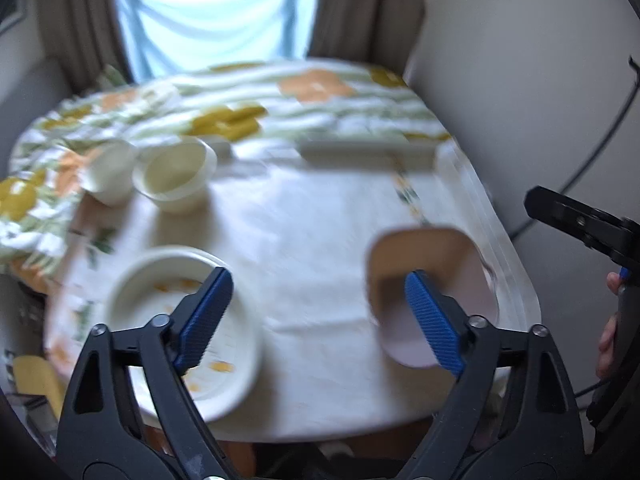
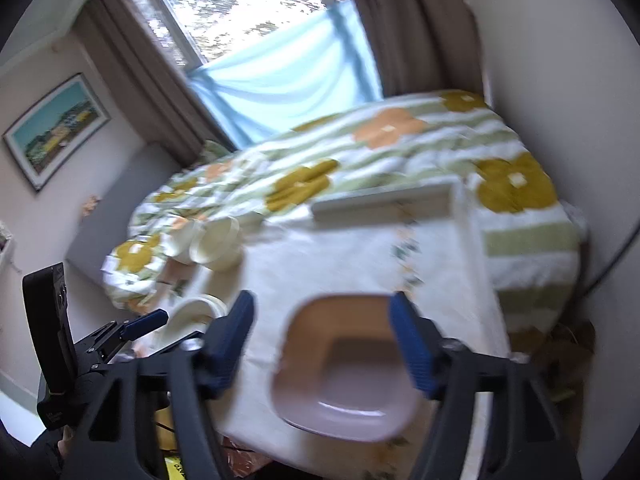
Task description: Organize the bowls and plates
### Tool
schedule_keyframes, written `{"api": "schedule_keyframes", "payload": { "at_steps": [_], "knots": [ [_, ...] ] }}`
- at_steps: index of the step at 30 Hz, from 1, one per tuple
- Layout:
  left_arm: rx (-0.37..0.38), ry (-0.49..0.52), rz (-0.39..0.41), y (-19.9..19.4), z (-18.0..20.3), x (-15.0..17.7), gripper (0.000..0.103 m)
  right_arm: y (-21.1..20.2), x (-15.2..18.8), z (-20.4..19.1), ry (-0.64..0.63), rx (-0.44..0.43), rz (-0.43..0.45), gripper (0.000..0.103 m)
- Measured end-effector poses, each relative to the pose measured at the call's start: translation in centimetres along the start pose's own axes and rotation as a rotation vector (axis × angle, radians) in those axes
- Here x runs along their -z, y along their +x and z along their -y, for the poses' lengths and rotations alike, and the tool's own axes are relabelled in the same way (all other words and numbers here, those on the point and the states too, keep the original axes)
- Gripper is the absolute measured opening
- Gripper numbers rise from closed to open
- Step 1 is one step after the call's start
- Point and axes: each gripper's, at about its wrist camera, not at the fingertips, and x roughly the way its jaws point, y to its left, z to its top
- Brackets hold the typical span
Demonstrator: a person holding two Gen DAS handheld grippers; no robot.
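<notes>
A white plate with orange flecks (image 1: 208,320) lies near the table's front left edge, partly behind my left gripper's left finger. A pink square bowl (image 1: 432,276) sits at the front right; it also shows in the right wrist view (image 2: 344,368). Two cream bowls (image 1: 176,176) stand at the back left, one tilted (image 1: 112,172). My left gripper (image 1: 320,320) is open and empty above the table's front. My right gripper (image 2: 324,344) is open, its fingers either side of the pink bowl, above it.
A white floral cloth covers the table (image 1: 312,240). A flat white tray or board (image 1: 368,152) lies at the back. Behind is a bed with a flowered quilt (image 2: 400,152), a wall at the right, and a curtained window. The views are blurred.
</notes>
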Motion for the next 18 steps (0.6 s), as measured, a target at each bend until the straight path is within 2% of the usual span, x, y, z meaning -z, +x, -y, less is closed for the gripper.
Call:
{"api": "schedule_keyframes", "payload": {
  "at_steps": [1, 2, 4, 6, 10, 12, 15, 18],
  "knots": [
    [-0.042, -0.009, 0.037, -1.1, -0.8, -0.7, 0.103, 0.1, -0.7, -1.0, -0.015, -0.03, 0.019, 0.1],
    [-0.083, -0.018, 0.076, -2.2, -2.0, -1.3, 0.103, 0.4, -1.3, -1.9, -0.026, -0.054, 0.037, 0.103],
    [-0.127, -0.031, 0.104, -2.9, -3.9, -2.5, 0.103, 1.5, -2.7, -4.0, -0.063, -0.098, 0.052, 0.103],
    [-0.155, -0.058, 0.098, -3.0, -6.4, -3.5, 0.103, 3.2, -3.9, -6.0, -0.105, -0.089, 0.014, 0.103],
    [-0.14, -0.118, 0.079, -2.4, -11.2, -5.3, 0.103, 6.7, -5.7, -9.3, -0.128, -0.091, -0.029, 0.103],
    [-0.134, -0.136, 0.063, -1.4, -13.5, -6.2, 0.103, 9.0, -6.7, -10.5, -0.11, -0.053, -0.043, 0.103],
    [-0.126, -0.16, 0.028, 0.9, -16.7, -7.3, 0.103, 12.7, -7.5, -11.7, -0.092, -0.043, -0.105, 0.103],
    [-0.086, -0.193, -0.015, 3.8, -19.8, -8.1, 0.103, 16.8, -7.6, -12.4, -0.056, -0.052, -0.172, 0.103]
  ]
}}
